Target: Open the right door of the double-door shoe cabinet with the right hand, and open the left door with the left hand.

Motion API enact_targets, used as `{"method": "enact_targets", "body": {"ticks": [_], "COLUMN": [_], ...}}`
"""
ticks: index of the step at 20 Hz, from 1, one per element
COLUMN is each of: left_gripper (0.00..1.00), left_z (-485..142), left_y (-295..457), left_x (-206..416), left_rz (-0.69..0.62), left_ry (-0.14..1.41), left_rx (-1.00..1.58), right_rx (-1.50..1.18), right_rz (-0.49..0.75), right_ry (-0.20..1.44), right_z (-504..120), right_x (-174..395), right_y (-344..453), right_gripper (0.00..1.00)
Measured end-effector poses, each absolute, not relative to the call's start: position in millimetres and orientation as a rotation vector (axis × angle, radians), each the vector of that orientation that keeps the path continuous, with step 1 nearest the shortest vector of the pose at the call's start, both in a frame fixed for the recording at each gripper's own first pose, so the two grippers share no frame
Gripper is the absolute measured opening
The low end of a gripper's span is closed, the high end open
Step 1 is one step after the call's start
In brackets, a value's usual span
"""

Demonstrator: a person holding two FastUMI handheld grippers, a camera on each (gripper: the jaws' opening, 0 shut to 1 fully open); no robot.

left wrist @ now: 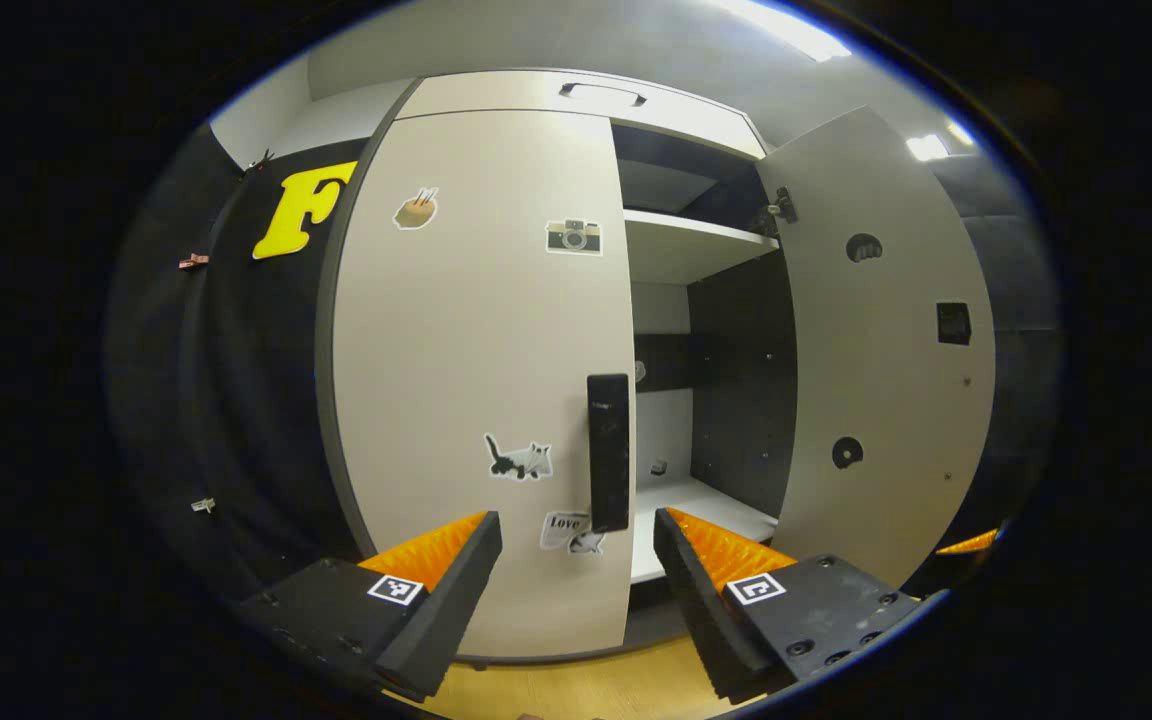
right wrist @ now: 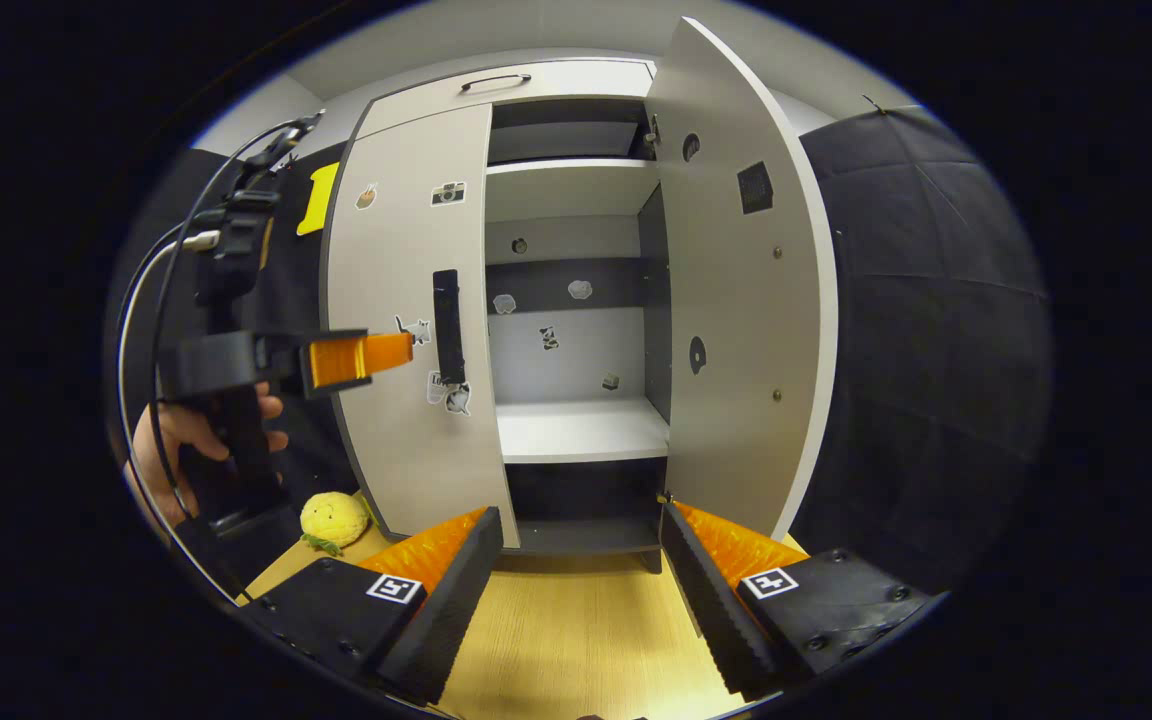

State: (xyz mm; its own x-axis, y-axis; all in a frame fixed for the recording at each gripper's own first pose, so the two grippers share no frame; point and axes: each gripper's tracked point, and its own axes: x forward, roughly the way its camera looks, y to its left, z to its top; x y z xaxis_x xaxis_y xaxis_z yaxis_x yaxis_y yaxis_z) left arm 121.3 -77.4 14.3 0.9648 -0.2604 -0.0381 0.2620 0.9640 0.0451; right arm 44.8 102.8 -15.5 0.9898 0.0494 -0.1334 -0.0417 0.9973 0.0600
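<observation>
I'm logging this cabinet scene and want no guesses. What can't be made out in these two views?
- Behind the closed left door, left gripper view: that half of the cabinet's inside is hidden by the door itself.
- Small items on the back wall, right gripper view: too small to identify.
- Top compartment, right gripper view: too dark to tell its contents.
- Left hand-held gripper, right gripper view: seen side-on, so its opening is unclear there.

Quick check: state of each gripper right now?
Left gripper: jaws open, holding nothing, facing the closed left door's handle.
Right gripper: jaws open, holding nothing.
</observation>
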Motion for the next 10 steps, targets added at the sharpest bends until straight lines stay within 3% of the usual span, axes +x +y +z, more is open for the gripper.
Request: {"method": "enact_targets", "body": {"ticks": [7, 10], "left_gripper": [0.88, 0.73], "left_z": [30, 26], "left_y": [-106, -105], "left_x": [184, 201], "left_rz": [-0.201, -0.158], "left_ry": [0.052, 0.066], "left_rx": [0.051, 0.068], "right_rx": [0.055, 0.046], "right_rz": [0.137, 0.165], "right_ry": [0.156, 0.148], "right_z": [-28, -28], "right_x": [50, 52], "right_y": [104, 103], "right_gripper": [1.00, 1.00]}}
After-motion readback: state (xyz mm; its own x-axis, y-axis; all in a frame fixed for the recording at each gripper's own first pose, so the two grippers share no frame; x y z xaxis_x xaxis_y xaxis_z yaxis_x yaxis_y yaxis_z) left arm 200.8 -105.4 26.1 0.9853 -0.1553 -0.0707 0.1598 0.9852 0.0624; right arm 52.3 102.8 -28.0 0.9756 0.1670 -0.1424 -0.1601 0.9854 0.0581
